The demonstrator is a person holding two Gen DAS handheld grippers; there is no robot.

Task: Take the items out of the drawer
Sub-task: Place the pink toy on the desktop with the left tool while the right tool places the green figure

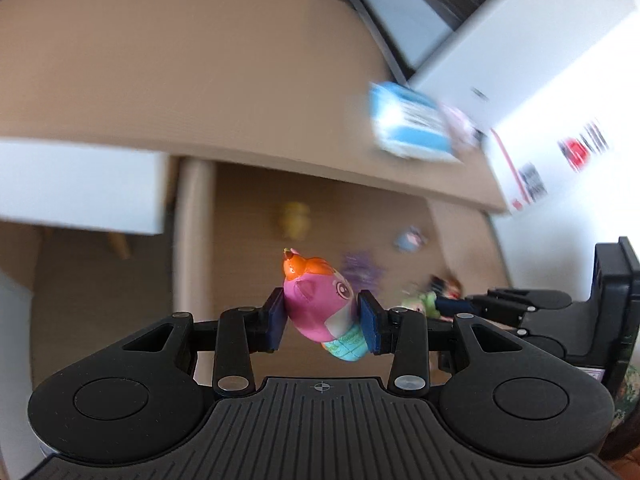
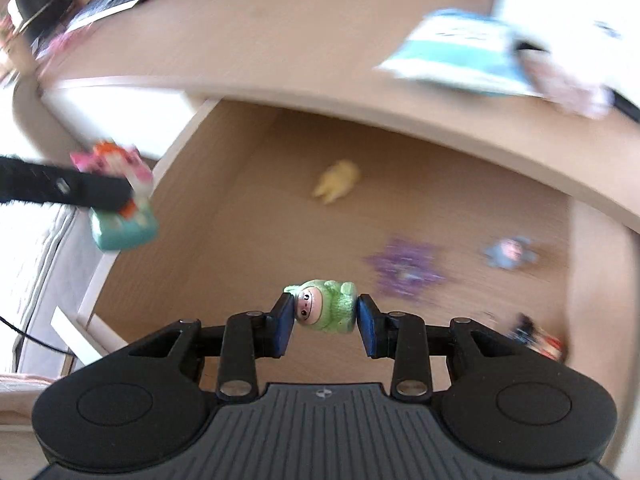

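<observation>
My left gripper [image 1: 322, 320] is shut on a pink toy figure [image 1: 320, 304] with an orange top and a teal base, held above the open wooden drawer [image 1: 192, 240]. In the right wrist view that same pink figure [image 2: 120, 196] hangs at the left over the drawer's edge. My right gripper [image 2: 325, 316] is shut on a small green hooded figure [image 2: 326, 310] above the drawer floor [image 2: 240, 240]. In the left wrist view the right gripper [image 1: 448, 306] reaches in from the right with the green figure [image 1: 424, 304]. A yellow toy [image 2: 338, 186], a purple toy [image 2: 404, 266] and a blue toy [image 2: 510, 254] lie in the drawer.
The desk top [image 1: 180, 60] above the drawer bears a blue and white packet [image 1: 412, 124] and a white box [image 1: 560, 92]. A small dark and red figure [image 2: 536, 336] lies at the drawer's right side. A white panel [image 1: 76, 184] stands at the left.
</observation>
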